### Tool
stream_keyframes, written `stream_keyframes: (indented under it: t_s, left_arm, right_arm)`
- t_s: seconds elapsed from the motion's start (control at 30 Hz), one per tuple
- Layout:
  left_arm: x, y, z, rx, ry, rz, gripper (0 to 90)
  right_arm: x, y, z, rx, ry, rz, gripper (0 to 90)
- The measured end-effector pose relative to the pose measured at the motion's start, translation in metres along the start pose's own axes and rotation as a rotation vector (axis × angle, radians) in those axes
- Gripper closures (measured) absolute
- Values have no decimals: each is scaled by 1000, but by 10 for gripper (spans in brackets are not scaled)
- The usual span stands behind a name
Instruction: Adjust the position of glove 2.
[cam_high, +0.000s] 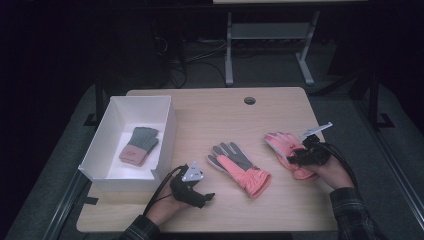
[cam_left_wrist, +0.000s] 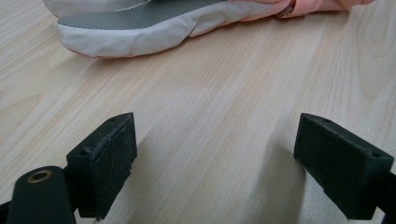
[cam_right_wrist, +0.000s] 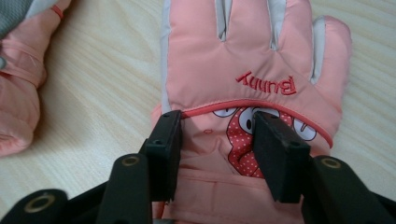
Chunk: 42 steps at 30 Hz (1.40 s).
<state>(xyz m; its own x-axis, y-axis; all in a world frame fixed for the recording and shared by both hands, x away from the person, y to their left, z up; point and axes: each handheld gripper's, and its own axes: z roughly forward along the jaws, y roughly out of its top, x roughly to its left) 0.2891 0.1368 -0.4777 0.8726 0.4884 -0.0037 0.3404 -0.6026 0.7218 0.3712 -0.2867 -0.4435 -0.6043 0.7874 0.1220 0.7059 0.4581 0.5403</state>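
Observation:
A pink glove (cam_high: 281, 141) with "Bunny" stitched on it (cam_right_wrist: 252, 56) lies back-up on the right of the wooden table (cam_high: 280, 200). My right gripper (cam_high: 296, 159) (cam_right_wrist: 217, 121) presses down over its wrist part, jaws drawn in on the padded fabric. A second glove (cam_high: 239, 167) lies palm-up at the table's middle, grey palm and pink cuff; its white-edged fingers (cam_left_wrist: 140, 23) lie ahead of my left gripper (cam_left_wrist: 217, 135). The left gripper (cam_high: 206, 197) rests low near the front edge, jaws wide apart over bare wood.
A white open box (cam_high: 112, 172) stands at the left of the table with a grey and pink glove (cam_high: 140, 145) inside. A round cable hole (cam_high: 249, 100) is near the far edge. The second glove's cuff (cam_right_wrist: 18, 93) lies left of the right gripper.

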Motion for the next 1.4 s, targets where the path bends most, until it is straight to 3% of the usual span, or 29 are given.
stream_keyframes:
  t_s: [0.13,0.23,0.3,0.67,0.83,1.1,1.4]
  left_arm:
    - [0,0,0,1,0,0,124]
    - [0,0,0,0,0,-1,124]
    - [0,0,0,1,4,-3,124]
    - [0,1,0,1,11,-11,123]
    - [0,1,0,0,12,-12,123]
    - [0,1,0,3,11,-11,124]
    - [0,1,0,1,13,-10,124]
  right_arm:
    - [3,-1,1,-4,-23,-26,638]
    - [2,-3,-1,-22,-24,-40,783]
    - [1,-4,-2,-35,-20,-43,820]
    - [-4,-5,-19,-89,18,-9,863]
    - [2,3,-31,-126,27,-7,863]
    - [18,19,-46,-191,75,-31,863]
    - [50,44,-48,-211,144,-93,862]
